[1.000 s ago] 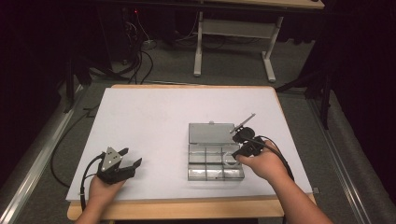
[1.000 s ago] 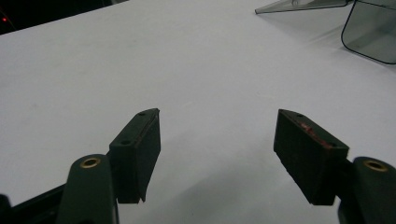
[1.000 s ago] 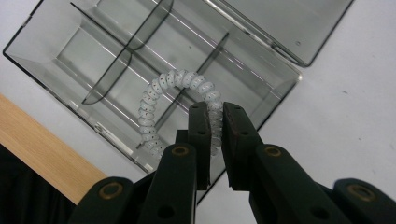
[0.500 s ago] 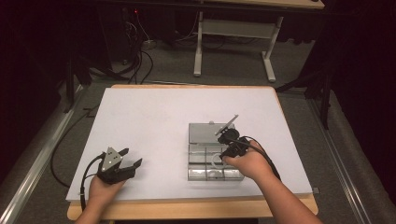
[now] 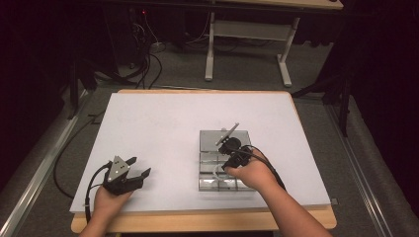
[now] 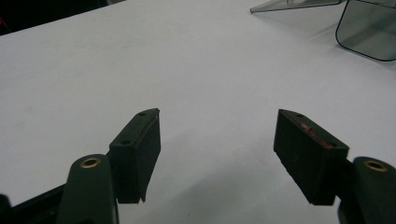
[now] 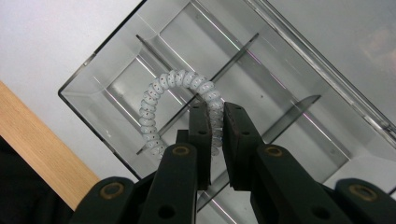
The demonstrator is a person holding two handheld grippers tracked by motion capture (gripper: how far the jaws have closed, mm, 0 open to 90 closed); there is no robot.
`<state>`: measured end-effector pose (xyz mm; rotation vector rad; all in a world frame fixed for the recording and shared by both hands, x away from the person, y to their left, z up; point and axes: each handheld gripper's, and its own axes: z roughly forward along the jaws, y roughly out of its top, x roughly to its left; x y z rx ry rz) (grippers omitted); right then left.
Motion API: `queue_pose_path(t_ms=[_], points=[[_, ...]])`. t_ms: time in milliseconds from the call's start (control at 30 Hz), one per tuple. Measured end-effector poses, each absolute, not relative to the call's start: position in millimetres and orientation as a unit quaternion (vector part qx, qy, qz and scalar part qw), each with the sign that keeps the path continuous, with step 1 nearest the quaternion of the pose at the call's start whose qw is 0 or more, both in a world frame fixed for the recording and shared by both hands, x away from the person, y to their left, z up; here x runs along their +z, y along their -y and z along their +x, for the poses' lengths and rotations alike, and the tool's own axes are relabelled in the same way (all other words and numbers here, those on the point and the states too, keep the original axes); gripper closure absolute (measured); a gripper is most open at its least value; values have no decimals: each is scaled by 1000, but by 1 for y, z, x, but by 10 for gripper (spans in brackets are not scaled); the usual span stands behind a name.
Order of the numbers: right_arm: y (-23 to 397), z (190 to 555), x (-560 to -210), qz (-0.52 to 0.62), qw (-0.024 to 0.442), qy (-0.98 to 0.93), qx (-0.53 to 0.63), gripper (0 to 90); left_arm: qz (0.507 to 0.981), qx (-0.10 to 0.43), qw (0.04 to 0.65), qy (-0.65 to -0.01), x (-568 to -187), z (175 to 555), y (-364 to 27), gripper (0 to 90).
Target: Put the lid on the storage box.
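A clear plastic compartment box [image 5: 210, 163] with its lid folded open lies right of the table's middle. A white coiled hair tie [image 7: 161, 91] hangs over the box's dividers [image 7: 154, 49], and my right gripper [image 7: 215, 116] is shut on one end of it. In the high view the right gripper [image 5: 225, 165] sits above the box's near compartments, with the white coil [image 5: 216, 170] just below it. My left gripper [image 5: 138, 168] rests near the table's front left edge, open, with nothing between its pads [image 6: 142, 149].
The table top [image 5: 163, 123] is a white sheet with a wooden front edge [image 5: 197, 222]. The box's open lid [image 6: 364, 28] stands at the far right of the left gripper view. Cables and a table frame [image 5: 247, 44] lie on the floor beyond.
My right hand has moved left and toward me, from the box's right edge to over its near compartments, carrying the coil. The left gripper has stayed put.
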<state>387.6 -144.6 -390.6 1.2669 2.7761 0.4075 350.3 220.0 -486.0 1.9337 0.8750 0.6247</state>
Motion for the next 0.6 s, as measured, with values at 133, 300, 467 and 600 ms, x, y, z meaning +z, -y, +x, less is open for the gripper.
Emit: queue_pose_path(t_ms=[133, 300, 467, 600], points=[[139, 387, -392, 421, 25, -897, 132, 828, 781, 252, 448, -355, -486, 350, -220, 325], [133, 387, -394, 409, 26, -903, 132, 827, 782, 252, 448, -352, -486, 350, -220, 323], [126, 387, -395, 400, 26, -907, 131, 827, 780, 253, 450, -353, -486, 350, -220, 321], [122, 386, -395, 412, 21, -902, 125, 827, 782, 250, 449, -353, -486, 350, -220, 321]])
